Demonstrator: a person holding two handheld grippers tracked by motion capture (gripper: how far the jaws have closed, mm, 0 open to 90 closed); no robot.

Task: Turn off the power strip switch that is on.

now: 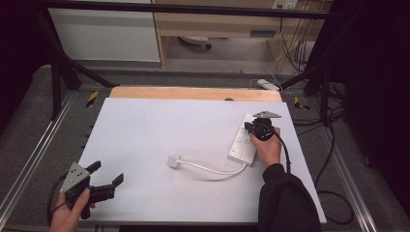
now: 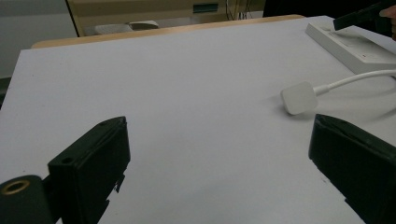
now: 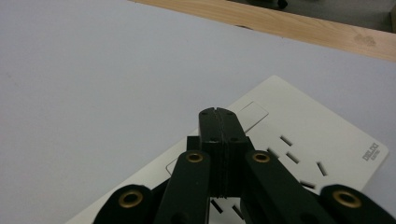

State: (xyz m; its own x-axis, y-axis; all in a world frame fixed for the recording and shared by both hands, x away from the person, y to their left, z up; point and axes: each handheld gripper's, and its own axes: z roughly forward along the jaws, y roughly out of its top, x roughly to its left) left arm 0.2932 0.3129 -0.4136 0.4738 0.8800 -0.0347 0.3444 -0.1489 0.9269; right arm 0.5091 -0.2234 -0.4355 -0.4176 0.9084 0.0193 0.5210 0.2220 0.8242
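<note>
White sheeting covers the table (image 1: 159,130), with a strip of bare wood along its far edge. Over at the right, the right gripper (image 3: 218,114) has its jaws pressed together with nothing between them, the tip hovering over the white power strip (image 3: 303,140) near its rectangular switch. From the strip a white cable (image 1: 212,169) curls to a plug (image 1: 174,161) mid-table. Near the front left corner, the left gripper (image 1: 107,175) sits wide apart, empty.

Overhead and tool views share the power strip (image 1: 243,140).
</note>
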